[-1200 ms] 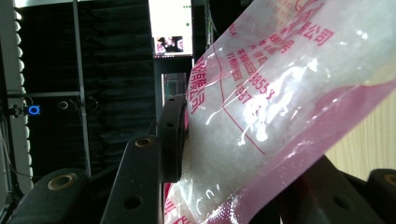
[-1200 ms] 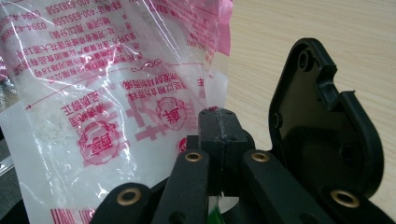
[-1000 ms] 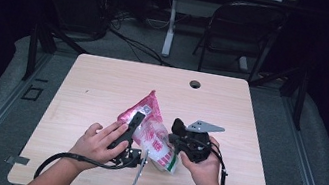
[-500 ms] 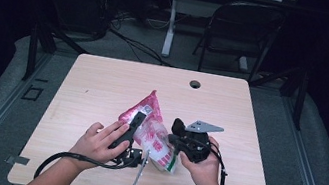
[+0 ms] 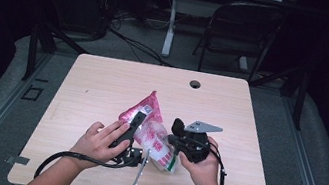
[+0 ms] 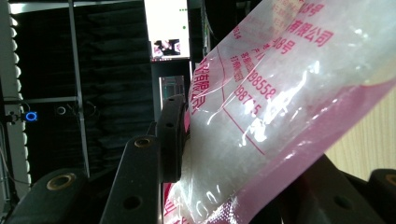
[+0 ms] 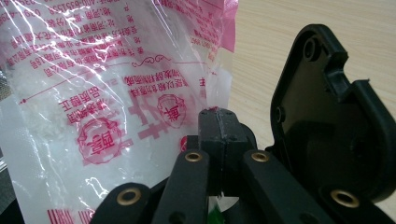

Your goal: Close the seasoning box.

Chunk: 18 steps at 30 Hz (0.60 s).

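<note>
bag: a clear plastic pouch [image 5: 151, 128] with pink edges and red printing is sitting near the middle of the wooden table [image 5: 103, 82], a bit toward the person's side. It's lying at an angle between the two hands, pink corner pointing away from the person. Something white and grainy is showing through the film.

left gripper: the left gripper [image 5: 132, 126] is pinching the bag on its left side. In the left gripper view one black jaw pad is pressing right into the film and denting it, with the pouch [image 6: 280, 116] running across between the jaws, so it's clamping down on the bag.

right gripper: the right gripper [image 7: 218, 128] is looking pressed together in its own view, the two pads meeting with a thin bit of the bag's bottom edge [image 7: 116, 93] pinched between them. From the high view it's sitting at the bag's right end [image 5: 174, 139].

hands: the left hand [image 5: 98, 140] and the right hand [image 5: 201, 162] are each wrapping around a gripper, forearms coming in from the bottom edge.

extras: a black cable [image 5: 70, 160] is looping off the left gripper over the table's near edge. A grey triangular plate [image 5: 203, 127] is riding on top of the right gripper. A round hole [image 5: 195, 84] is sitting near the table's far edge, and a dark chair [image 5: 241, 29] is standing behind the table.
</note>
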Each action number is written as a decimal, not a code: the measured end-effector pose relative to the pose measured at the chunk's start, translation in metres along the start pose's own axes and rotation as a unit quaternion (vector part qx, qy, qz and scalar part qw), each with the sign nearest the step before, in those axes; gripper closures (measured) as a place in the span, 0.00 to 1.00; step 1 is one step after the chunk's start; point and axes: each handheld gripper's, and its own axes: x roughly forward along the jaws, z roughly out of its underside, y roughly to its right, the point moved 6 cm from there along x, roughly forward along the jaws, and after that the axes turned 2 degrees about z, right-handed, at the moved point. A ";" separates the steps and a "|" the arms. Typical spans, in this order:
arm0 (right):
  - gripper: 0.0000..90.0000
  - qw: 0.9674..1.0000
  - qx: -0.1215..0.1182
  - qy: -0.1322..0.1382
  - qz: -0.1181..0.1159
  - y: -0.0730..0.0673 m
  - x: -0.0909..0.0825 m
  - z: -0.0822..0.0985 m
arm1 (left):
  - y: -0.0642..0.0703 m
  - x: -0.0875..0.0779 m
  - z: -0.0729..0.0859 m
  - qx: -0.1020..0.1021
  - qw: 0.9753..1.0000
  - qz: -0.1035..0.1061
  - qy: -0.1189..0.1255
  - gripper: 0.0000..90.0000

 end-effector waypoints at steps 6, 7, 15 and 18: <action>1.00 1.000 -0.001 0.000 0.000 0.000 0.001 0.000 | 0.000 0.000 0.000 0.001 1.000 0.001 0.000 0.70; 1.00 1.000 -0.001 -0.001 0.000 0.000 0.001 0.000 | 0.000 0.000 0.000 0.001 1.000 0.000 0.000 0.70; 1.00 1.000 -0.002 -0.003 0.001 0.000 0.001 0.001 | 0.001 0.000 0.001 -0.004 1.000 0.006 -0.002 0.70; 1.00 1.000 -0.003 -0.006 0.001 0.000 0.001 0.001 | 0.001 0.000 0.001 -0.003 1.000 0.007 -0.001 0.70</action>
